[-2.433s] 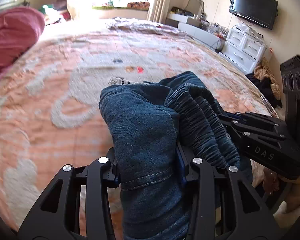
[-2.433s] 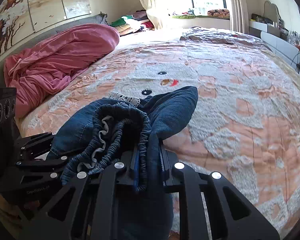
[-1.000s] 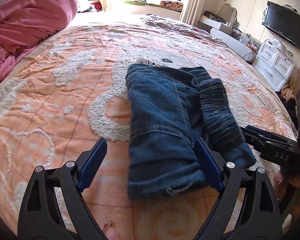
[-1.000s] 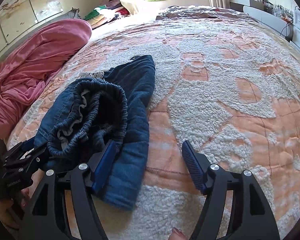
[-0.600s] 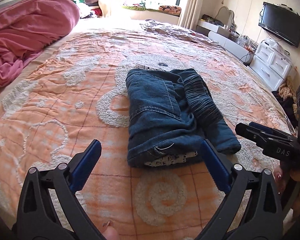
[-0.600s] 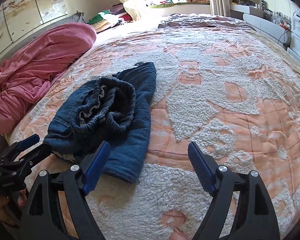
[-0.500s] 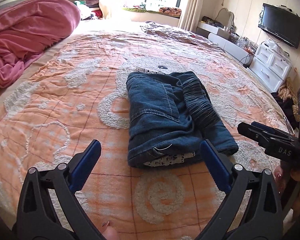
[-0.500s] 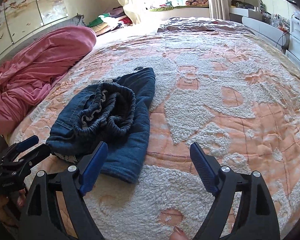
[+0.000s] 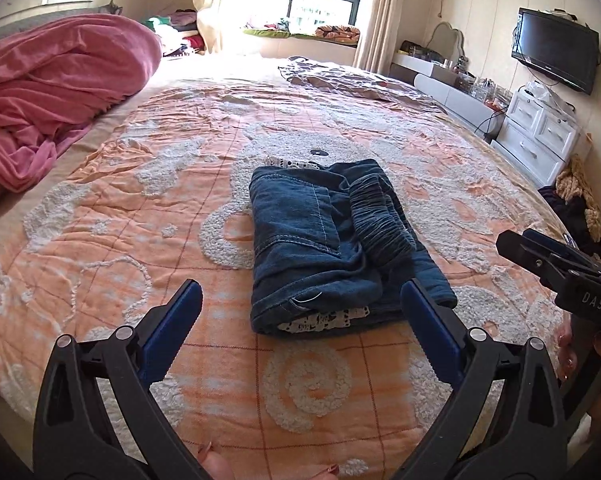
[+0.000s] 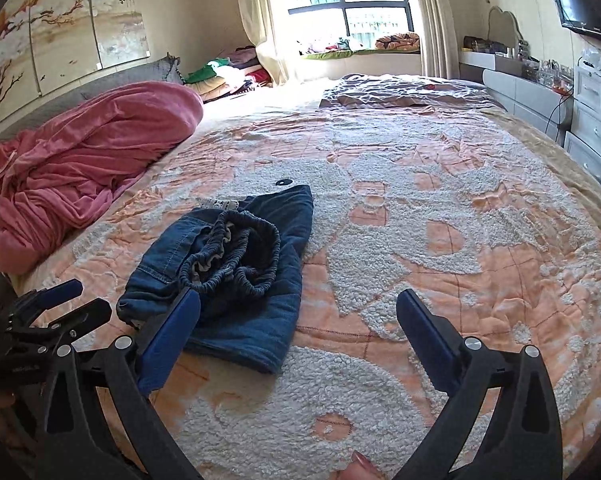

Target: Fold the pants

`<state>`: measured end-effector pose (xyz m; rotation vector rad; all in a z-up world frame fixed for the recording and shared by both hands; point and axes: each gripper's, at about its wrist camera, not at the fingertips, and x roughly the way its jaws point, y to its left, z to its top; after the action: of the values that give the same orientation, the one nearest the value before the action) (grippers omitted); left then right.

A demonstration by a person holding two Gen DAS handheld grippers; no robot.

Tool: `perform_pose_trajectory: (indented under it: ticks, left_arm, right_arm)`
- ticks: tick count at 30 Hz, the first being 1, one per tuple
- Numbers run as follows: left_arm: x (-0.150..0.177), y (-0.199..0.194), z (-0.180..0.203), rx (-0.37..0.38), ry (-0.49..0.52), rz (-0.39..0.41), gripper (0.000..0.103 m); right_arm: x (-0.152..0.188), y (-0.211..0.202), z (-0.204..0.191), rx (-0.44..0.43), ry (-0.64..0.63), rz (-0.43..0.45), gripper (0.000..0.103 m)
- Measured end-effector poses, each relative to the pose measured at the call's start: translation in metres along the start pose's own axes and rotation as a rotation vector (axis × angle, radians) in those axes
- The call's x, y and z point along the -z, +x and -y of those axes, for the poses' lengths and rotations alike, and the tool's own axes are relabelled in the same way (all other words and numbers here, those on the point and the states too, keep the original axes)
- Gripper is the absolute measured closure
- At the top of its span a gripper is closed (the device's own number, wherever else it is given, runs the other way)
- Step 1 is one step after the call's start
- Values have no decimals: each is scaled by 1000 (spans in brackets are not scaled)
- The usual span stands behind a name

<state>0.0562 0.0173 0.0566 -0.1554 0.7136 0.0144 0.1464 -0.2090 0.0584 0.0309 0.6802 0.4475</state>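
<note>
Pants (image 9: 332, 248) lie folded in a compact bundle on the bed (image 9: 112, 232), just ahead of the 2 grippers, long axis running away from them toward the window. From the left: the left gripper (image 9: 300, 320) points straight at the bundle's near edge, spread wide, released and touching nothing; the right gripper (image 10: 298, 322) sits off the bundle's right side, its jaws just opened to full spread and empty. Judged from this, the left is nearer for any further tidying.

Black tool (image 9: 300, 320) arms, blue ribbed pads (image 9: 172, 332), silver screws.
</note>
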Motion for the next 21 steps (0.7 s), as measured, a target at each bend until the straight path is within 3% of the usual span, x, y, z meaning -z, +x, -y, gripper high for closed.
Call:
perform_pose_trajectory:
  ticks: [21]
  left_arm:
    - [49,-38,22,20,-20,-21,10]
  right_arm:
    - [38,-60,-12,-23,-33,15,5]
